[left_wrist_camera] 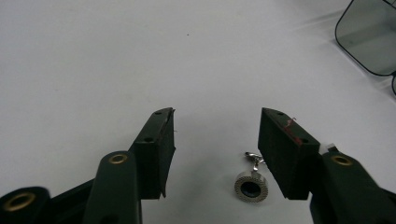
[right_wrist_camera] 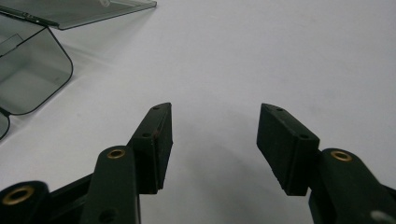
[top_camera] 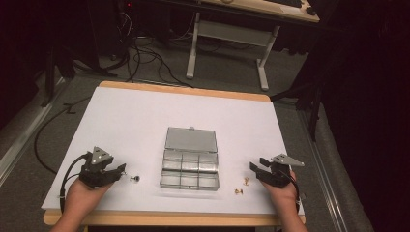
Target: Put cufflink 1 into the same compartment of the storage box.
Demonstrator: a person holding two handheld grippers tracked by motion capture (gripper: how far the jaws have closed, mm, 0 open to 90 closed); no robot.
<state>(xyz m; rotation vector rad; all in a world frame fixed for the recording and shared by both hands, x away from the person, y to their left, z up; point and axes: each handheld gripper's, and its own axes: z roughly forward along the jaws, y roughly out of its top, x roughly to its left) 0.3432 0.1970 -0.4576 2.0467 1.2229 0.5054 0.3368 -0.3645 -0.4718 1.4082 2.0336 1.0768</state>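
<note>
The round silver stud (left_wrist_camera: 251,186) lies on the white table (left_wrist_camera: 93,60) between the left hand-held gripper (left_wrist_camera: 217,123)'s parted jaws, close to one pad, untouched; the clear compartment box (top_camera: 189,164) sits well apart from it.

Black gripper (top_camera: 123,170) bodies, brass screws, grey plates.

- Clear compartment box (left_wrist_camera: 369,37) runs off the left gripper view's right edge.
- Two small brass pieces (top_camera: 241,186) in the high view, too tiny to identify.
</note>
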